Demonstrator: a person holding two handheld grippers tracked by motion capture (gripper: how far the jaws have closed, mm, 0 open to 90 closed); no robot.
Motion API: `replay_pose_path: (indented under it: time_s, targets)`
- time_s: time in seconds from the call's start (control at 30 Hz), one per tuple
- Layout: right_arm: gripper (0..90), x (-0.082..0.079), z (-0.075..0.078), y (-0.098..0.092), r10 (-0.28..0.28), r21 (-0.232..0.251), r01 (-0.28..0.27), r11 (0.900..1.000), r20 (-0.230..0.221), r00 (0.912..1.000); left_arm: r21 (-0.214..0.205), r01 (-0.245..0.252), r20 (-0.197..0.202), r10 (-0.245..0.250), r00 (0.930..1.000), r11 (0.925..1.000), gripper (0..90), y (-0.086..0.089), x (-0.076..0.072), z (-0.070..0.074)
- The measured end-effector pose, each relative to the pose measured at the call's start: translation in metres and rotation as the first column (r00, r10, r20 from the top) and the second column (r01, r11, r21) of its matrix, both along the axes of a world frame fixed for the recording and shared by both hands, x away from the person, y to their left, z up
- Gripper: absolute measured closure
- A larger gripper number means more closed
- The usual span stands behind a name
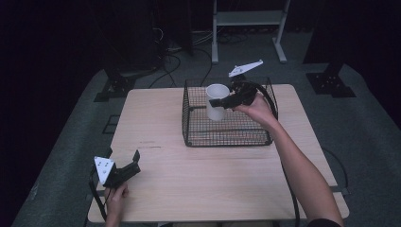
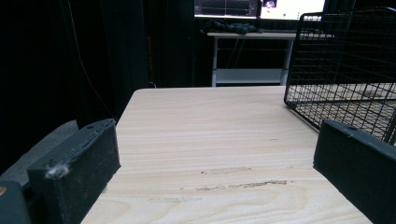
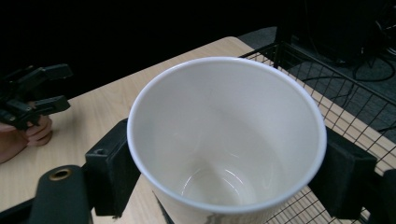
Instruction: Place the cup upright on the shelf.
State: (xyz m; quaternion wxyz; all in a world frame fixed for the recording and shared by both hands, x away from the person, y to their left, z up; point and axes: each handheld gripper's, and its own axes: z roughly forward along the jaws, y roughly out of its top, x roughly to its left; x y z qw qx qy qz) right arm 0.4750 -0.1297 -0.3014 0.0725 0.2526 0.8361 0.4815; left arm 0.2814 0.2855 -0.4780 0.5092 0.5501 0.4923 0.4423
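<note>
Cup: we see a white cup (image 1: 216, 100) held upright above the wire basket (image 1: 227, 135), its open mouth turned up; in the right gripper view it (image 3: 224, 140) looks empty.
Right tongs: our right tongs (image 1: 226, 100) are clamped on the cup, one black jaw against each side of its wall.
Left tongs: our left tongs (image 1: 133, 163) sit low at the near left corner of the table (image 1: 189, 184), jaws apart with nothing between them; bare wood lies ahead of them.
Basket: black wire, standing on the far right half of the table, well apart from the left tongs.
</note>
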Motion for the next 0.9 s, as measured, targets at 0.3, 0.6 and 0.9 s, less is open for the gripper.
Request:
replay_pose_path:
  time_s: [0.3,0.6,0.9]
  targets:
    - [19.2,0.018,-0.009,0.001,-0.027,-0.004,0.027,0.9996,-0.022,0.9994,-0.002,0.001,0.001,-0.001,1.0000,1.0000,0.0,0.000,0.000,0.000]
    - [19.2,0.032,-0.025,-0.001,-0.052,-0.012,0.051,0.9986,-0.053,0.9972,-0.003,0.002,0.001,-0.002,1.0000,1.0000,0.0,0.000,0.000,0.000]
    - [19.2,0.040,-0.034,-0.004,-0.065,-0.011,0.065,0.9978,-0.075,0.9950,-0.005,0.002,0.002,-0.002,1.0000,1.0000,0.0,0.001,0.000,0.000]
